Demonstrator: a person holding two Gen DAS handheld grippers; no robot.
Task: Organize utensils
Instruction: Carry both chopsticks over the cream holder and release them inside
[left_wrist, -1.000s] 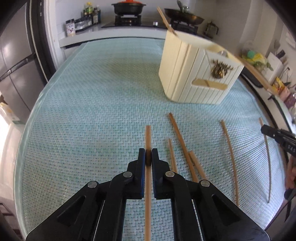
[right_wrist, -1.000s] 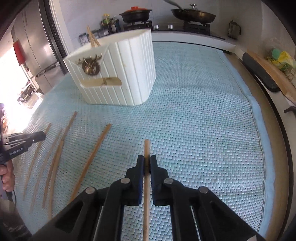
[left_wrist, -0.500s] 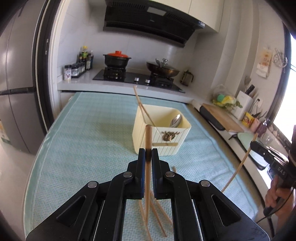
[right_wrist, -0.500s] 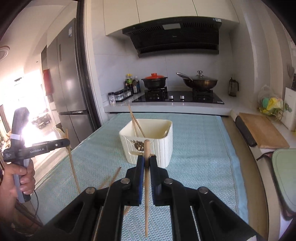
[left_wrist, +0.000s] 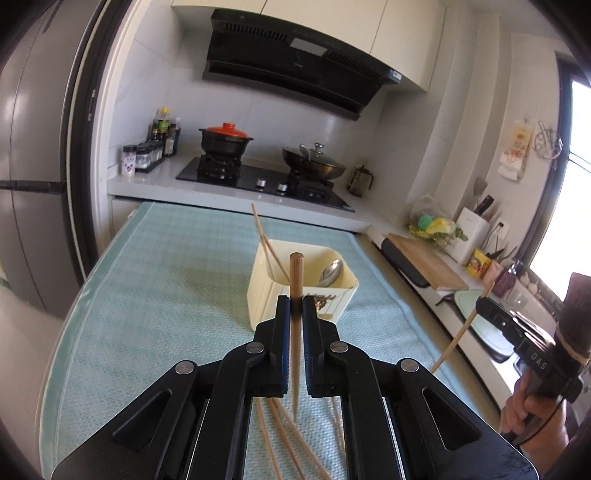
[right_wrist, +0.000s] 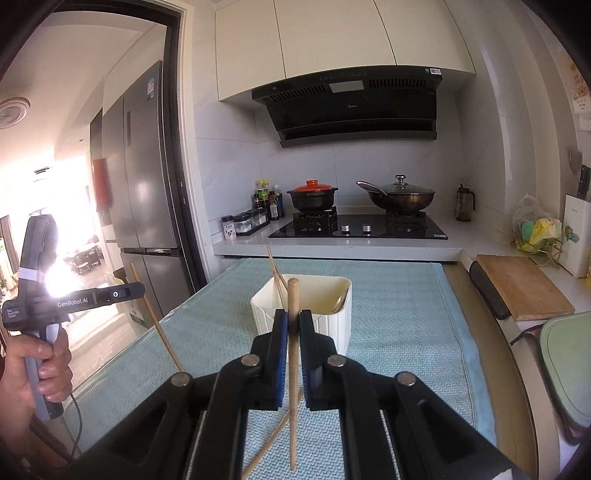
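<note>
My left gripper (left_wrist: 294, 306) is shut on a wooden chopstick (left_wrist: 295, 280), held upright in the air over the table. My right gripper (right_wrist: 293, 319) is shut on another wooden chopstick (right_wrist: 293, 295), also raised. A cream ribbed utensil holder (left_wrist: 266, 291) stands ahead on the teal mat; it also shows in the right wrist view (right_wrist: 332, 325). It holds two chopsticks (left_wrist: 264, 236) and a metal spoon (left_wrist: 330, 273). Several loose chopsticks (left_wrist: 284, 439) lie on the mat below my left gripper. The right gripper also shows in the left wrist view (left_wrist: 491, 314), the left one in the right wrist view (right_wrist: 136, 291).
The teal mat (left_wrist: 166, 280) covers the table. Behind it is a counter with a stove (right_wrist: 354, 229), a red-lidded pot (right_wrist: 312, 195) and a wok (right_wrist: 400, 197). A wooden cutting board (right_wrist: 521, 284) lies to the right. A fridge (right_wrist: 144, 177) stands to the left.
Both grippers lifted their chopsticks off the mat and rose, with the views tilting up from the table to the kitchen. The holder now sits farther ahead and lower.
</note>
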